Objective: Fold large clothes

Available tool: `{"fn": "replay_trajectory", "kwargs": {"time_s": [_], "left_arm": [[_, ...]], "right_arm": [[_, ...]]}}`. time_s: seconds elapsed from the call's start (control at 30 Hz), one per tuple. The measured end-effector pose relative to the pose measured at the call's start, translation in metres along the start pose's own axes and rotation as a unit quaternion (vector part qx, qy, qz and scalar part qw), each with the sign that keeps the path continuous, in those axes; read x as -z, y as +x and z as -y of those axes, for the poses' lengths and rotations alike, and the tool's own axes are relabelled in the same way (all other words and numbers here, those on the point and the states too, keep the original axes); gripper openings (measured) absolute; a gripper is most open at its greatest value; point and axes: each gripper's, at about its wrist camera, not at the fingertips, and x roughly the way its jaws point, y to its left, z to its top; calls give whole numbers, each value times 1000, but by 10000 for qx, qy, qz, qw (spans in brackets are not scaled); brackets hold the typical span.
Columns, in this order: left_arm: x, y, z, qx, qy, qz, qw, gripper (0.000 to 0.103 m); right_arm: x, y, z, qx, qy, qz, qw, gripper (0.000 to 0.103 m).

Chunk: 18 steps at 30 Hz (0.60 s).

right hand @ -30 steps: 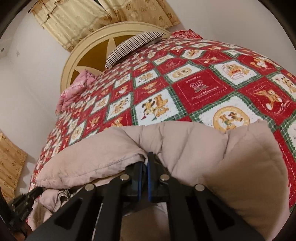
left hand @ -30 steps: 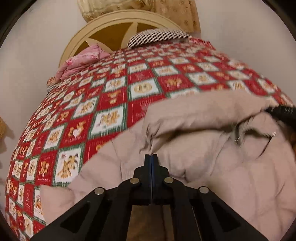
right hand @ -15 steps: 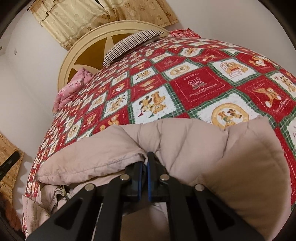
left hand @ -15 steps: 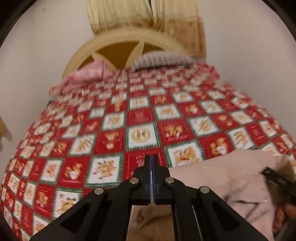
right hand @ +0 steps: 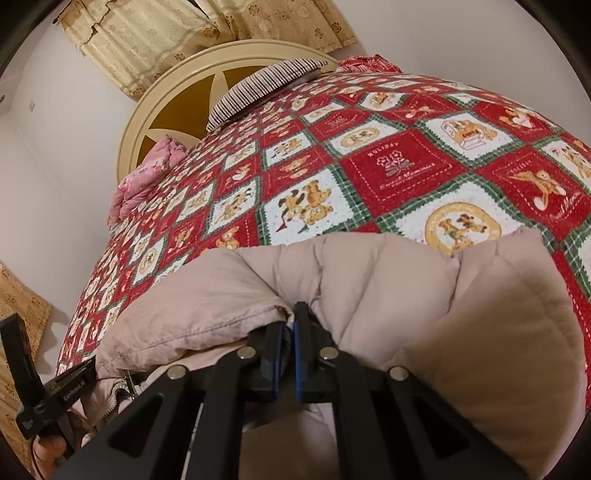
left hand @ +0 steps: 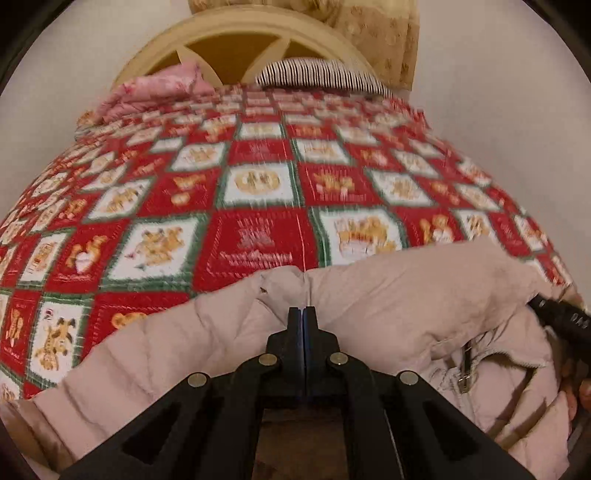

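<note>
A beige padded jacket (left hand: 388,314) lies bunched on the near part of the bed, its zip (left hand: 466,369) showing at the right. My left gripper (left hand: 303,312) is shut, and the jacket's cloth puckers into a crease right at its tips. In the right wrist view the same jacket (right hand: 388,295) bulges ahead, and my right gripper (right hand: 290,325) is shut on a hemmed fold of it. The right gripper's black body (left hand: 561,321) shows at the left view's right edge. The left gripper (right hand: 55,391), with a hand under it, sits at the right view's left edge.
A red, white and green patchwork quilt (left hand: 258,206) covers the bed. At its head are a round cream headboard (right hand: 173,107), a striped pillow (right hand: 258,88) and a pink bundle (right hand: 147,173). Patterned curtains (right hand: 166,33) hang behind. White walls flank both sides.
The left view swung up toward the headboard and came back down over the jacket, which now lies lower and wider in front. The right view barely shifted; the left gripper reappears at its left edge.
</note>
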Motion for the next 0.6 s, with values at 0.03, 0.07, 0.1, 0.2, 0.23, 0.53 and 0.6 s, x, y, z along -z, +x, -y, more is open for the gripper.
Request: {"fn": "replay_trajectory", "kwargs": {"time_s": [0.03, 0.07, 0.1, 0.2, 0.23, 0.53, 0.6], "left_arm": [[-2, -14, -2, 32, -71, 344, 9994, 1], [-4, -24, -3, 164, -103, 570, 9982, 1], [-7, -32, -2, 351, -93, 719, 9968, 1], [-11, -22, 6, 557, 87, 455, 9974, 9], [-10, -11, 8, 595, 132, 198, 9979, 25], [2, -4, 12, 619, 195, 207, 9977, 74], [4, -1, 16, 510, 320, 188, 9980, 87]], "right_arm": [[0, 0, 0, -7, 8, 0, 10000, 4], [0, 0, 0, 23, -13, -7, 10000, 4], [0, 1, -1, 56, -40, -16, 10000, 4], [1, 3, -4, 144, -121, -38, 9998, 4], [1, 3, -4, 151, -127, -41, 9998, 4], [1, 3, -3, 138, -139, -52, 9998, 6], [1, 3, -2, 137, -148, -59, 9998, 7]]}}
